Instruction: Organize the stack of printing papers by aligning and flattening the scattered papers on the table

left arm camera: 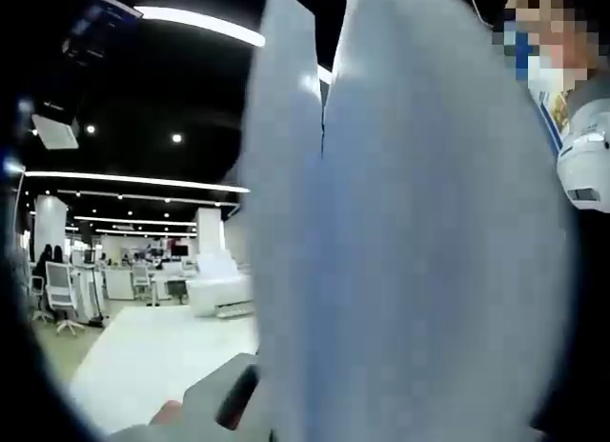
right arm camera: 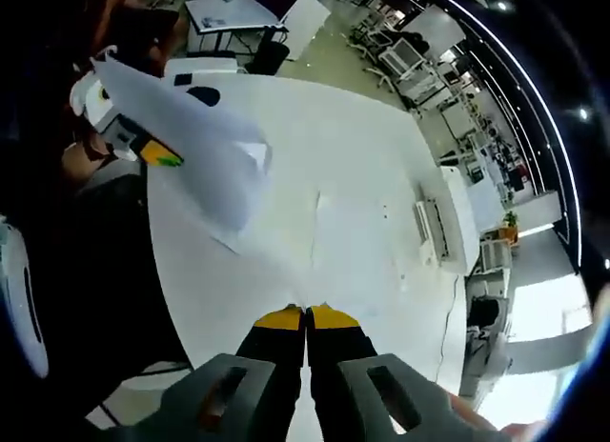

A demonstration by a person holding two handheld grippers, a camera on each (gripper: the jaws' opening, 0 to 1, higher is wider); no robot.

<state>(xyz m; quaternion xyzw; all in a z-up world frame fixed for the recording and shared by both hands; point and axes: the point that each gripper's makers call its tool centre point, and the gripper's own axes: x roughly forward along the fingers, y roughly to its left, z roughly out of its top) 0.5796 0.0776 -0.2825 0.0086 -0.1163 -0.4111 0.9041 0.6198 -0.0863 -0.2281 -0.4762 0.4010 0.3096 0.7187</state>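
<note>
Across the upper left of the right gripper view the left claw (right arm camera: 143,142) gripped lifted papers (right arm camera: 205,156), best lowered squarely onto the desk (right arm camera: 381,175) sheets; the right claw (right arm camera: 306,315) was closed, empty.

No readable text, labels, numbers or signs anywhere

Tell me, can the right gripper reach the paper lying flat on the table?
Probably yes. The right gripper hangs shut right over the table, and the flat paper lies just ahead with nothing between. The left gripper holds other sheets off to the side.
</note>
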